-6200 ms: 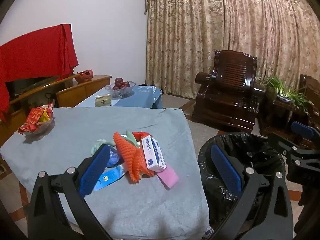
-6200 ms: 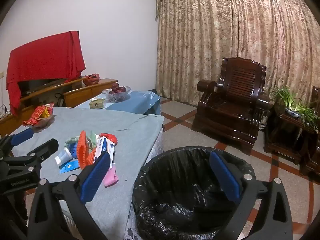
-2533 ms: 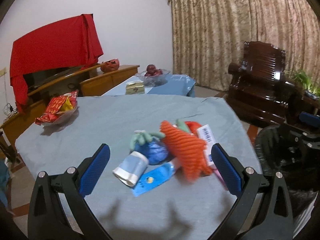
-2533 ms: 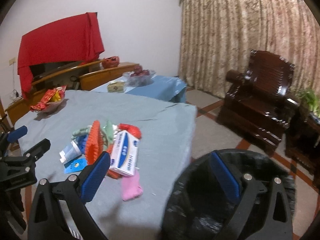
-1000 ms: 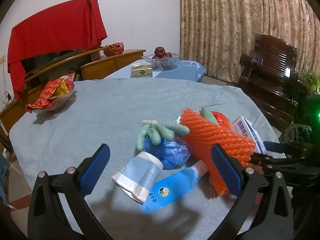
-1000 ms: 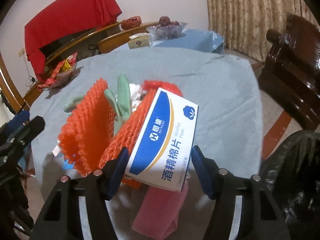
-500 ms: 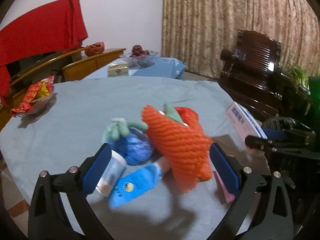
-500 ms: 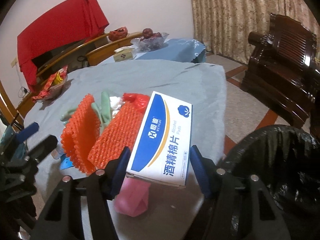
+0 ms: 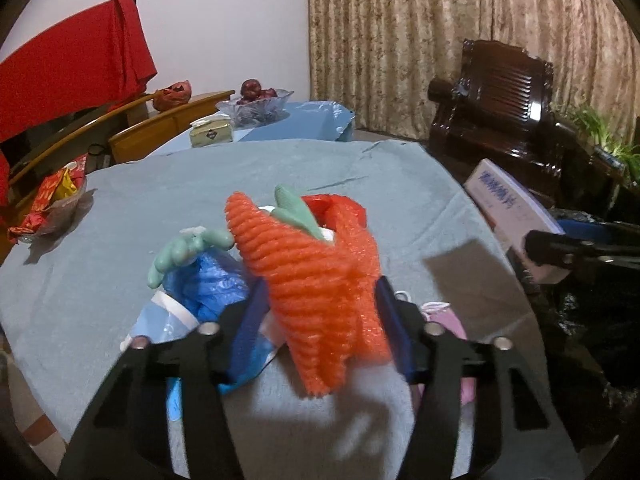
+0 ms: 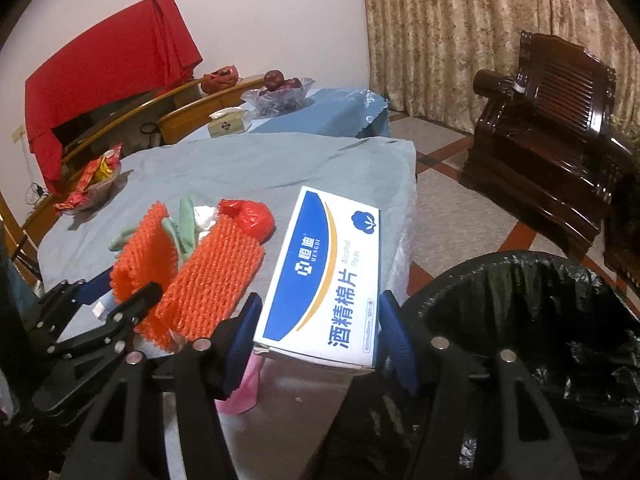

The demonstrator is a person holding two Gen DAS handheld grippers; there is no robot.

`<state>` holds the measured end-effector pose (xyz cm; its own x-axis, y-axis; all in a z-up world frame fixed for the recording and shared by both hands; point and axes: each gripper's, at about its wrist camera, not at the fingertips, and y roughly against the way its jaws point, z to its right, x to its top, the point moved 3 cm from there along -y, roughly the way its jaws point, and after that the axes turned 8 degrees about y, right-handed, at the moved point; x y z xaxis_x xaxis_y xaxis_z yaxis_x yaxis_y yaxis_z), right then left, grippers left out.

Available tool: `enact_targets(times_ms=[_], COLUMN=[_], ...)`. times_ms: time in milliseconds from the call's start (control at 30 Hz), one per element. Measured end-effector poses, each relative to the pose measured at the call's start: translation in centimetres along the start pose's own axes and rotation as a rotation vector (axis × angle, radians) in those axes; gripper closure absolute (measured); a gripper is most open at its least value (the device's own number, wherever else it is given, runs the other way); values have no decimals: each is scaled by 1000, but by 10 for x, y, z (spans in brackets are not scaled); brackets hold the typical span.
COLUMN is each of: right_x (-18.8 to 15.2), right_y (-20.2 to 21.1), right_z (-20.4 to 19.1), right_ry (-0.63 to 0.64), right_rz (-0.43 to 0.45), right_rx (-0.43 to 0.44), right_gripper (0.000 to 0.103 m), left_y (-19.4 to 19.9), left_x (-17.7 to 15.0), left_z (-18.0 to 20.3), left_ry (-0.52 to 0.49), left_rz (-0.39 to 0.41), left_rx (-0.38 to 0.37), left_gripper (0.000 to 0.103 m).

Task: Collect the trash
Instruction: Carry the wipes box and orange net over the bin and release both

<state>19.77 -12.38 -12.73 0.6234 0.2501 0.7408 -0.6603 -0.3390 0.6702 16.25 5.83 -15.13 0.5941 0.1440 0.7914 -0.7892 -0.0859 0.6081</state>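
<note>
Two grippers are at work over the grey-blue table [image 10: 256, 168]. The right gripper [image 10: 320, 340] holds a white and blue box [image 10: 324, 276] between its blue pads, lifted off the cloth at the table's near right edge; the lid reads "Alcohol Pads" beside larger Chinese characters, a small logo and a cotton-flower mark. Just right of it stands the trash bin [image 10: 532, 320], lined with a black bag, its mouth open and unobstructed. The left gripper [image 9: 320, 316] has its jaws closing around the orange foam net [image 9: 316, 280], whose lower part sits between the blue pads and fills the gap. Beside the net, near the table's front edge, lie a blue crumpled bag [image 9: 208, 280], pale green glove fingers [image 9: 180, 248], a red plastic bag [image 10: 248, 216] and a pink piece [image 10: 240, 388]. At the far left edge sits a bowl of red snack packets [image 9: 52, 200]; the cloth between it and the pile is bare.
</note>
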Motion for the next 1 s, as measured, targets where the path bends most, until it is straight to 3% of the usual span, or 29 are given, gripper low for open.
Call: enact_targets(times_ms=[100,200,600,1000], right_x=[-1,-1,10,7], right_y=[5,10,43,93], right_z=[2,3,-8,10], right_ry=[-1,1,23,11], right_rz=[6,14,75,141], right_rx=[-3,-1,6,-46], right_gripper=[44,44,45,47], left_y=[1,6,63,101], left_x=[0,1,27,40], left_z=[-7,-13,-19,43], left_ry=[31,34,67,-2], left_rz=[-8,3,130,176], left_rx=[-18,3,-38,-202], left_gripper=[79,90,91,92])
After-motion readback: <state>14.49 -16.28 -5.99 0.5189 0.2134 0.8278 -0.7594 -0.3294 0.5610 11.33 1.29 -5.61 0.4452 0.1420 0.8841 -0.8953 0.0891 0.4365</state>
